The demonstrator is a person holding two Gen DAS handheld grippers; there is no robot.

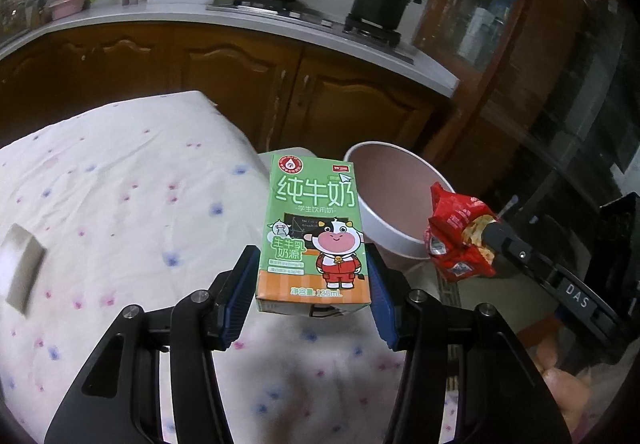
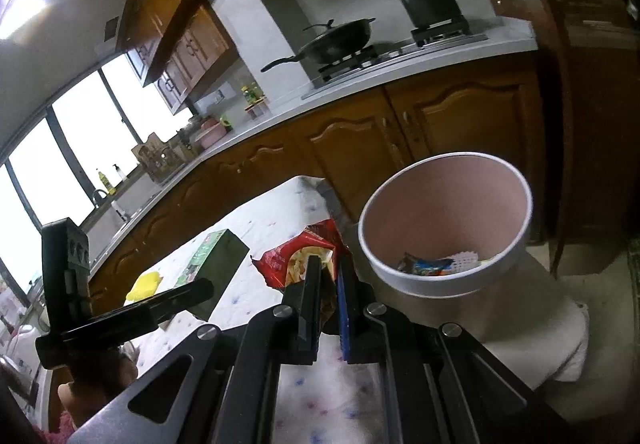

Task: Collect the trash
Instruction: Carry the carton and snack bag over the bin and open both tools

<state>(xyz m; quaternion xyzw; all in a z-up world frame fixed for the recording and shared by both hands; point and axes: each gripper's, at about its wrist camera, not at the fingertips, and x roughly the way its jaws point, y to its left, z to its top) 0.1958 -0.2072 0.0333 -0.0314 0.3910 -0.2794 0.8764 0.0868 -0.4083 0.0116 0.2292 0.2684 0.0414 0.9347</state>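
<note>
Table under a white floral cloth [image 1: 120, 180], yellow sponge [image 2: 146, 284] lying on it, flat tan piece [image 1: 24, 268] near its edge

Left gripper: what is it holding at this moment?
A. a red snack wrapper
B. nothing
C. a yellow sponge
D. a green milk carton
D: in the left wrist view the left gripper has its blue pads closed on the sides of the green milk carton, while the red snack wrapper is pinched by the right gripper.

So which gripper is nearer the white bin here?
Right. The right gripper, shut on the red wrapper, sits just beside the white bin's rim. The left gripper, holding the milk carton, is over the table, farther from it.
</note>
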